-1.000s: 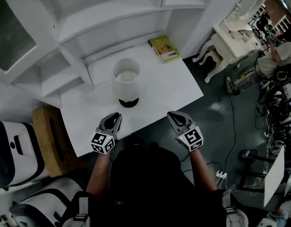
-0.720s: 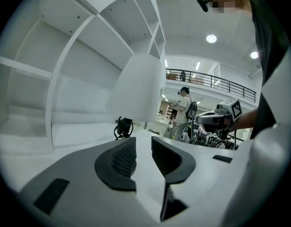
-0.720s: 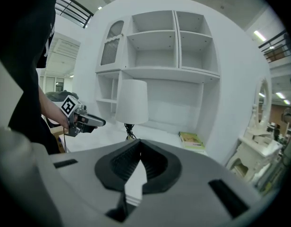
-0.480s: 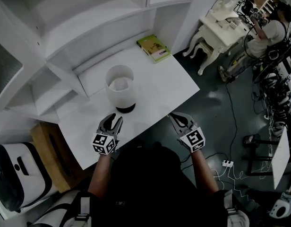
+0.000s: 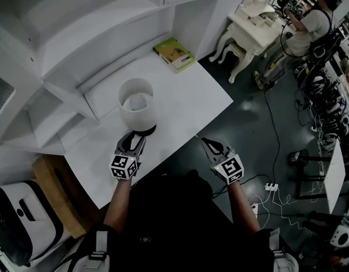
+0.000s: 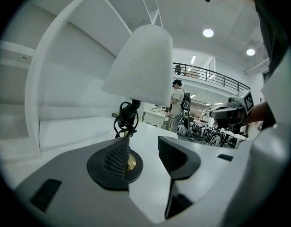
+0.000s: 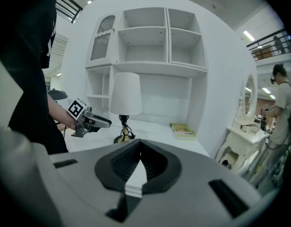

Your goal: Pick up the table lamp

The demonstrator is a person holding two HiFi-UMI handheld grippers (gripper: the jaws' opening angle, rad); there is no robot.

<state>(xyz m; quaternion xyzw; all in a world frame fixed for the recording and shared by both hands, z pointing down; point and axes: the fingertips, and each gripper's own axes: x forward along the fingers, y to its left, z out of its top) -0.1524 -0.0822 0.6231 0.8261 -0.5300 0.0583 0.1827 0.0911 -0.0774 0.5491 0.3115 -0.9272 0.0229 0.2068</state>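
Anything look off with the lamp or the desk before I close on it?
Nothing tipped, spilled or broken: the lamp stands upright on the desk. One oddity: its cord is bunched in a black tangle on the stem under the shade, not trailing away.

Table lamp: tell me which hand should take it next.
Left, I'd say. The left claw sits right at the base of the table lamp. Its jaws have just been opening, with nothing between them yet. The right claw is shut, beyond the desk edge, farther away.
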